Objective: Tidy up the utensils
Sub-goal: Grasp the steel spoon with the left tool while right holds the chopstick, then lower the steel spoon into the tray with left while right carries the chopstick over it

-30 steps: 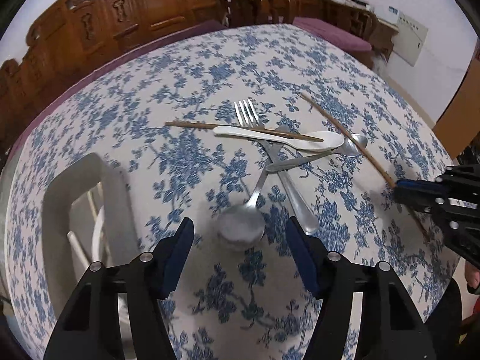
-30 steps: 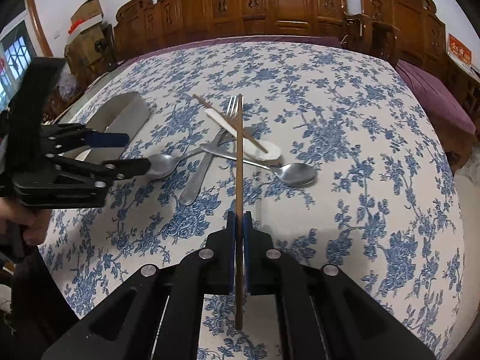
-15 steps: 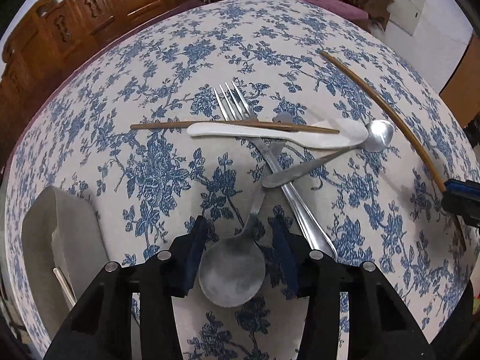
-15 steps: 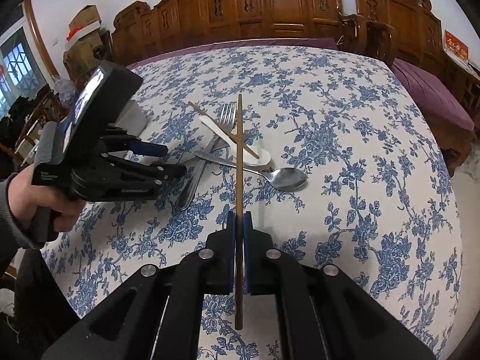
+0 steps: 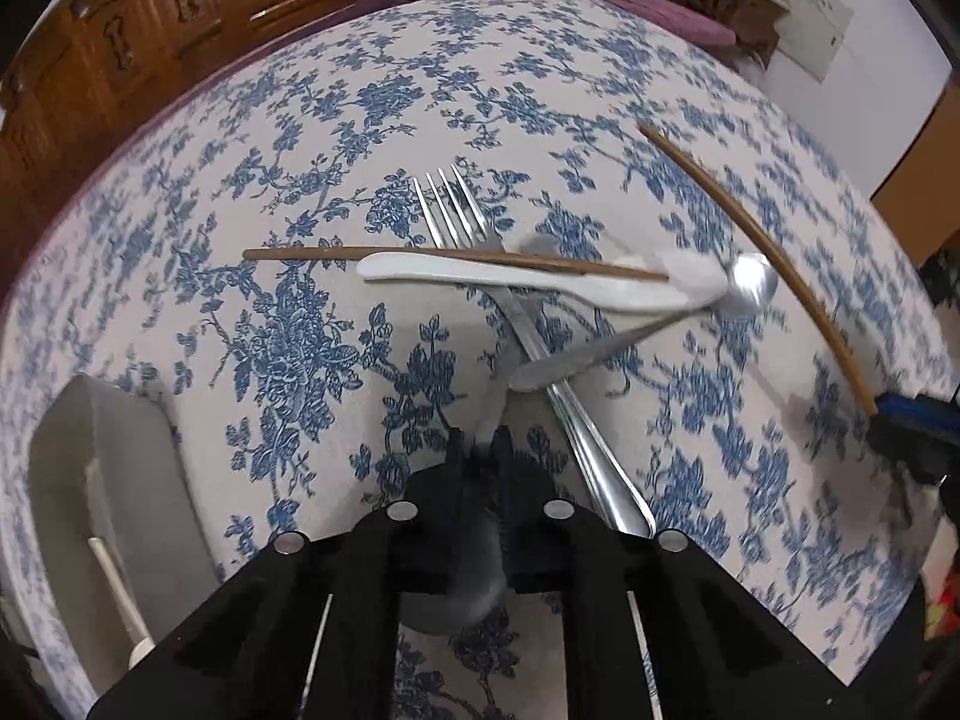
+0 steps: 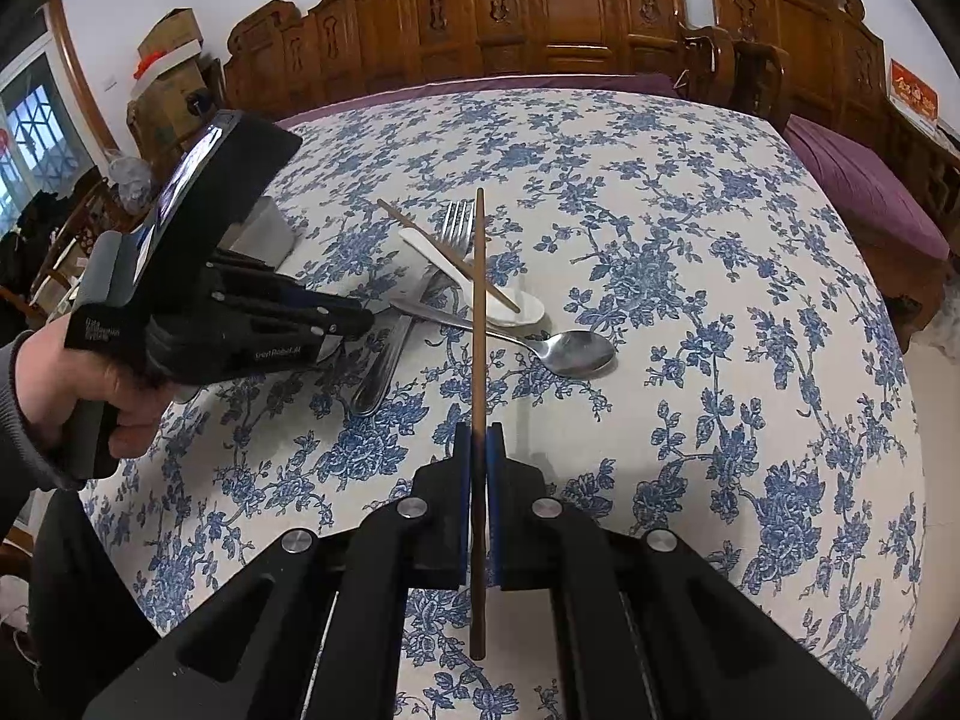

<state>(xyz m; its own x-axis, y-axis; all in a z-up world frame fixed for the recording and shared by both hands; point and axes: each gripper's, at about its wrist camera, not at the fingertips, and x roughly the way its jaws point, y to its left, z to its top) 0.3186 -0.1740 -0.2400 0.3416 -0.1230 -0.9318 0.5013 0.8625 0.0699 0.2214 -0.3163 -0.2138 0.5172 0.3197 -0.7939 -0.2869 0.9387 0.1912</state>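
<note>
My left gripper (image 5: 480, 450) points down at the table, its jaws closing tight on the neck of a steel spoon (image 5: 462, 594), whose bowl shows under the fingers. Beyond it lie a fork (image 5: 450, 210), a white plastic spoon (image 5: 510, 279), a brown chopstick (image 5: 420, 255) and a second steel spoon (image 5: 750, 285), all crossed in a pile. My right gripper (image 6: 478, 444) is shut on another chopstick (image 6: 478, 330), held above the cloth and pointing at the pile. The right wrist view shows the left gripper (image 6: 360, 321) low over the fork handle (image 6: 384, 366).
A white utensil holder (image 5: 90, 480) with a white stick inside stands at the left, close to my left gripper. The table wears a blue-flowered cloth (image 6: 690, 300). Carved wooden chairs (image 6: 570, 18) ring the far side. A hand and sleeve (image 6: 36, 396) hold the left gripper.
My left gripper came down over the near steel spoon and its jaws closed from wide apart onto the spoon's neck. The right gripper kept still with its chopstick.
</note>
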